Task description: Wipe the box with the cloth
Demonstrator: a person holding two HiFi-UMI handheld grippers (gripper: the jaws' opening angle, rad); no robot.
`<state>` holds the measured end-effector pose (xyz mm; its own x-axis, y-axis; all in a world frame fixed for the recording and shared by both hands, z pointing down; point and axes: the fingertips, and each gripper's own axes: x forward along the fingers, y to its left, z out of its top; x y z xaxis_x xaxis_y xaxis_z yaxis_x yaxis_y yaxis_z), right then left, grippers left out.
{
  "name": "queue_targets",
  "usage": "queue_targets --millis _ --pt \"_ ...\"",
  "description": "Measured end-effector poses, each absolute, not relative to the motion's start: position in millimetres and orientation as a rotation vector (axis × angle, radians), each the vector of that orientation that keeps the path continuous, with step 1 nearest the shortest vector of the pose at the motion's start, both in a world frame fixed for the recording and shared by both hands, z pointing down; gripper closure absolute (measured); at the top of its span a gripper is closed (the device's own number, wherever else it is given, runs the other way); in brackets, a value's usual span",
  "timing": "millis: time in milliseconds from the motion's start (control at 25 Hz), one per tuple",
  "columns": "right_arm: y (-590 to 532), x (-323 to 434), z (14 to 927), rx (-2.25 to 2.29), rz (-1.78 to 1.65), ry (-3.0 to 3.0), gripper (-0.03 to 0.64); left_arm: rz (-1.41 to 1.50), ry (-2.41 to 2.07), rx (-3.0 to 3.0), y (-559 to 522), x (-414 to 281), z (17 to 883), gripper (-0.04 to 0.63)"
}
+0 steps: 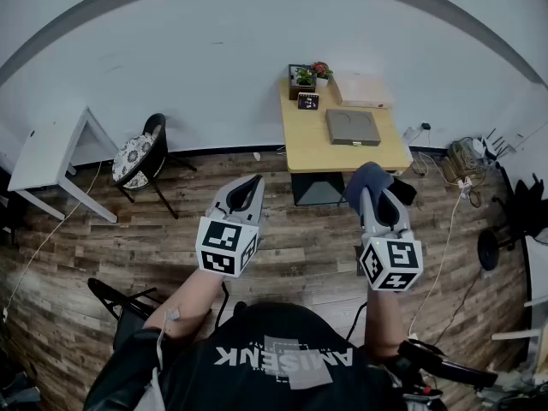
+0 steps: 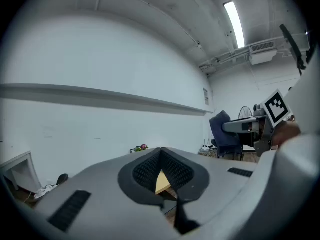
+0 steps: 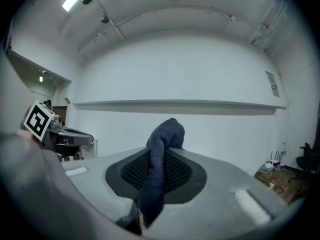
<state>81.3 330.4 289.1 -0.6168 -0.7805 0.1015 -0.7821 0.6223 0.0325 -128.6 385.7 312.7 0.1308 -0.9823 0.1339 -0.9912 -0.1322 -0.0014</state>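
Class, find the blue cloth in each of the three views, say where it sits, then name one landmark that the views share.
Head view: the blue cloth is right of centre, bunched at the tip of the right gripper.
Left gripper view: at the right, hanging from the other gripper's tip.
Right gripper view: in the centre, pinched between the jaws and draped over them.
Shared landmark: the white wall behind, seen in all three.

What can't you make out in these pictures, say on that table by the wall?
- Gray box: head view, too small to tell whether it is dirty.
- Small dark item beside the potted plants: head view, too small to identify.
- Table: left gripper view, only a sliver shows past the left gripper's pads.
- Cloth: right gripper view, its lower end drops out of sight behind the right gripper.
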Motion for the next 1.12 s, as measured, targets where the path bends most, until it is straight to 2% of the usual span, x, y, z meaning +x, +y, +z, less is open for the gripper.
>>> queue_targets --millis 480,1120 --pt "321 100 288 1.379 0.066 -2.755 0.546 0.164 -1.999 2.302 381 -114 315 0.594" --pt "281 144 307 1.304 0.106 -2.801 0.546 0.159 -2.011 2.294 346 -63 327 0.595"
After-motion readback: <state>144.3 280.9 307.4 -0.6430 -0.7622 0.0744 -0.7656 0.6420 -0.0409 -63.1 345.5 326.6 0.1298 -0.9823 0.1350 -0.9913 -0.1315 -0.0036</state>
